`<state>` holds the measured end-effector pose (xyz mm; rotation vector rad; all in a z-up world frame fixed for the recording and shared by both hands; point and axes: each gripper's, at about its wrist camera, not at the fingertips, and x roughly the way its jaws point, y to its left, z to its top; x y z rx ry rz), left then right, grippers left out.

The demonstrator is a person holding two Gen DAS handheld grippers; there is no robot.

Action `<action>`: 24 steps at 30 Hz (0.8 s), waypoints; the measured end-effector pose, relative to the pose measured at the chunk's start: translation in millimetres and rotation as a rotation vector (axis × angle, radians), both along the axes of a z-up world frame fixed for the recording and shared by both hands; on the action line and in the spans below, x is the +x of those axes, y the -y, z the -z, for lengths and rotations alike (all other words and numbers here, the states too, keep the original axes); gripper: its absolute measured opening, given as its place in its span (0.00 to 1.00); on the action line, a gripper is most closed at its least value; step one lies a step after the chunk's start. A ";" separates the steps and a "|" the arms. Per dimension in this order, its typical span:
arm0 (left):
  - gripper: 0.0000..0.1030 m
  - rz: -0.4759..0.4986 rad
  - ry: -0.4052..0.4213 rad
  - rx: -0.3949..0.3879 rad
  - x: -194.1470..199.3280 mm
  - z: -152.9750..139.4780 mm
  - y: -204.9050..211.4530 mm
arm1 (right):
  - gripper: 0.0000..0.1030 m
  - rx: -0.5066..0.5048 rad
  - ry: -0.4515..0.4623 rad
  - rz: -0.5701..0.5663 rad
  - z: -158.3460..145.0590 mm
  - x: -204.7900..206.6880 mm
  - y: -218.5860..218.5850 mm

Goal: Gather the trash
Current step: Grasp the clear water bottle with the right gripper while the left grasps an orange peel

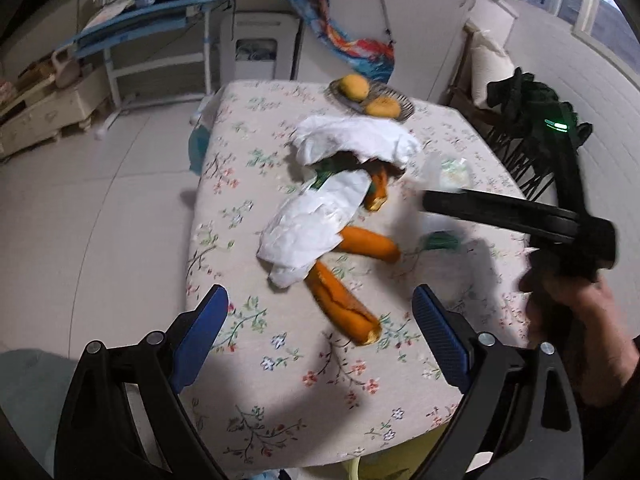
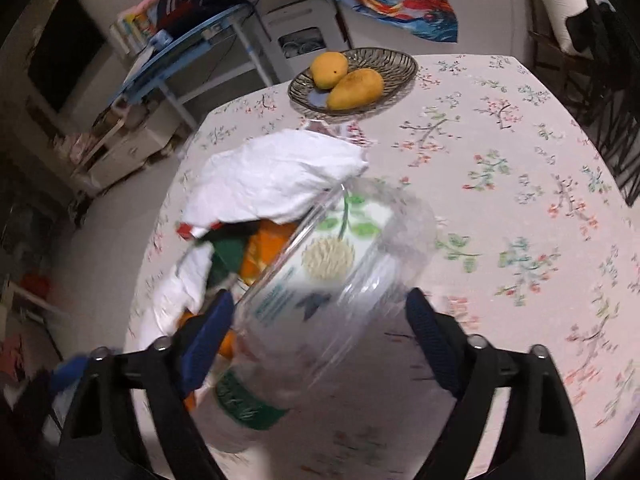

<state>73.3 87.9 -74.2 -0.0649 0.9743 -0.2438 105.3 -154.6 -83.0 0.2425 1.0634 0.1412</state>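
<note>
1. Clear plastic bottle (image 2: 320, 280) between right hand-held gripper (image 2: 320, 320) pads, green cap end toward camera, long axis slanting up-right; jaws wide, grip unclear.
2. Left hand-held gripper (image 1: 320, 312) open, empty, above counter (image 1: 320, 392).
3. White wrappers (image 1: 316, 224) mid-counter.

The left tongs (image 1: 320, 320) point steeply downward with their blue-padded fingers (image 1: 202, 326) spread wide and nothing between them. The right tongs (image 2: 320, 332) also tilt steeply down, jaws standing wide; a clear plastic bottle (image 2: 320, 280) lies between the pads, though blur hides whether they press on it. In the left wrist view, a bare hand (image 1: 576, 312) grips the right tool's black handle.
</note>
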 end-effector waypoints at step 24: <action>0.48 -0.182 -0.112 -0.003 20.7 47.2 29.3 | 0.65 -0.076 0.019 -0.071 -1.3 -36.1 42.4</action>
